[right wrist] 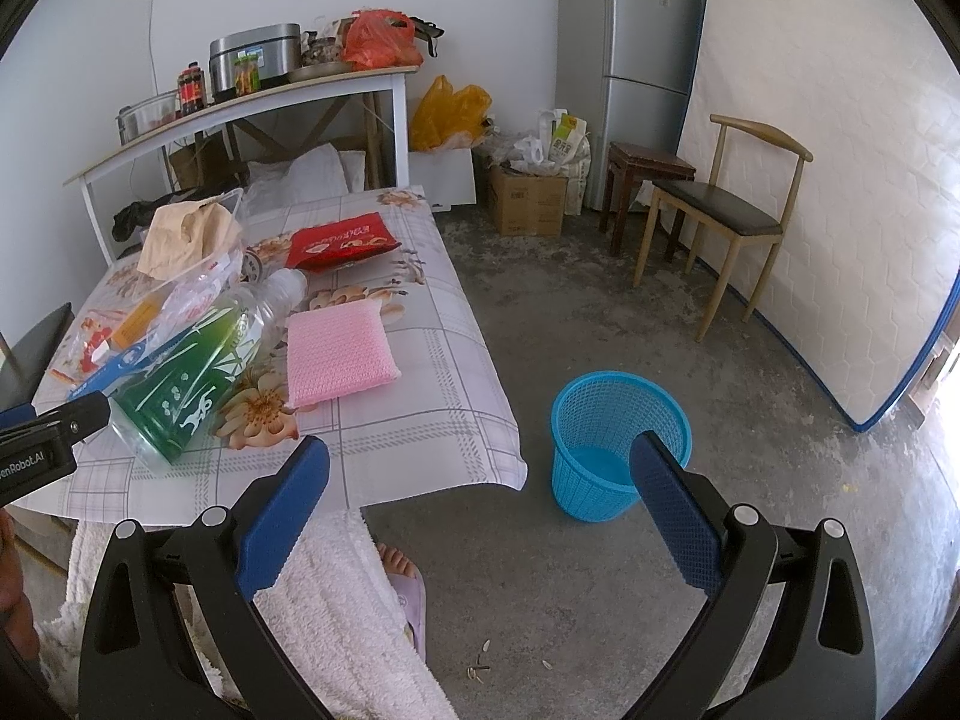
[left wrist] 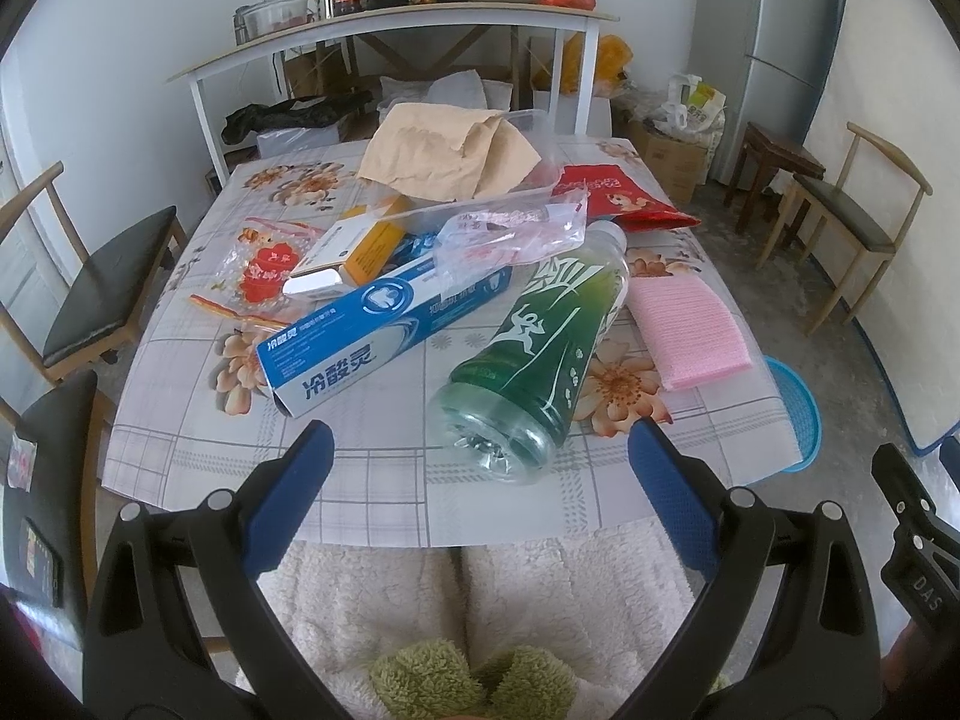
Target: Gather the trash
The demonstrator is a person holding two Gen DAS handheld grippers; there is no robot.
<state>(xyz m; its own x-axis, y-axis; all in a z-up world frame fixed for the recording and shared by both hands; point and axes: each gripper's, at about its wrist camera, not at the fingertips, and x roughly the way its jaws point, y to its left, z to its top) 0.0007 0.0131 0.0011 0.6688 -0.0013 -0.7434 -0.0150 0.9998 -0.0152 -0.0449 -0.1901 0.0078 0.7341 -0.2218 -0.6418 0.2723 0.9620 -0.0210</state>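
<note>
A green plastic bottle [left wrist: 543, 348] lies on its side on the flowered table [left wrist: 384, 480], base toward me; it also shows in the right wrist view [right wrist: 198, 372]. Beside it lie a blue toothpaste box [left wrist: 384, 324], clear plastic bags [left wrist: 510, 228], a red snack bag [left wrist: 612, 195], crumpled brown paper [left wrist: 444, 150] and a pink cloth [left wrist: 684, 324]. A blue mesh bin [right wrist: 618, 444] stands on the floor right of the table. My left gripper [left wrist: 480, 456] is open, just short of the bottle's base. My right gripper [right wrist: 480, 468] is open and empty, between table edge and bin.
Wooden chairs stand left [left wrist: 102, 288] and right [right wrist: 720, 216] of the table. A shelf table [left wrist: 390, 24] with pots and jars is behind. A fridge [right wrist: 630, 48], cardboard boxes [right wrist: 528, 198] and a mattress [right wrist: 828, 180] line the far wall. My lap in white fleece is below.
</note>
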